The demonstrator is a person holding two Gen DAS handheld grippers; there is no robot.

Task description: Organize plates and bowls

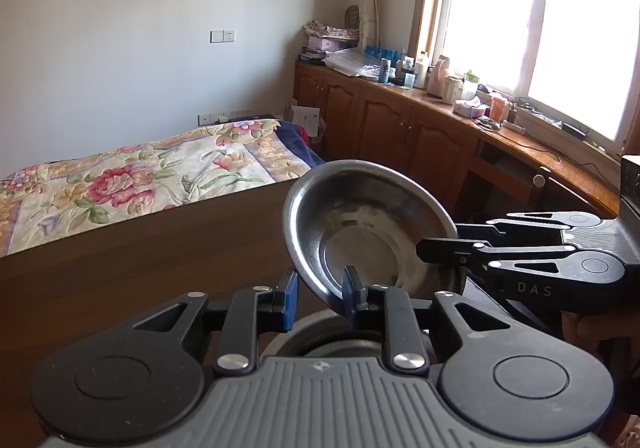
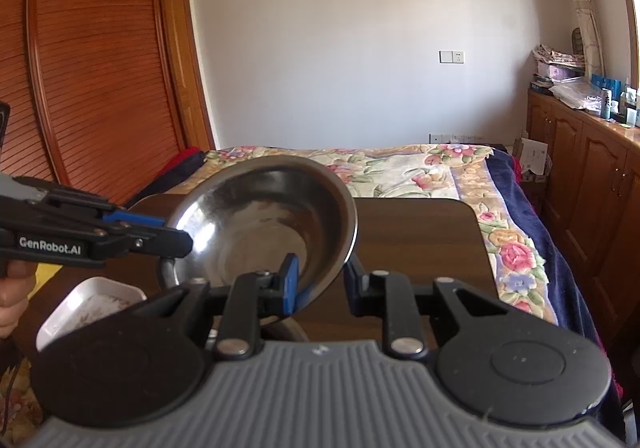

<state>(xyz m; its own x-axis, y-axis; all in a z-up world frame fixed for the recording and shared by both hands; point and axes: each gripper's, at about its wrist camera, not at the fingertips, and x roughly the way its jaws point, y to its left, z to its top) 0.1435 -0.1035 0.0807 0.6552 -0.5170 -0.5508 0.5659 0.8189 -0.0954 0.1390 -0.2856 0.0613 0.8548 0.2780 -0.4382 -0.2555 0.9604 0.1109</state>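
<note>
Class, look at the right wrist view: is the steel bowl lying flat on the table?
No. The steel bowl is tilted up off the brown table, with both grippers at its rim.

— Dark wood table, rounded far corner, butted against a bed with a floral cover.
— On it?
— White tray at the near left, a metal dish just beside, mostly hidden.

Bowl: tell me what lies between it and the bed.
Only bare brown tabletop lies between the bowl and the bed. The right wrist view shows this best.
</note>
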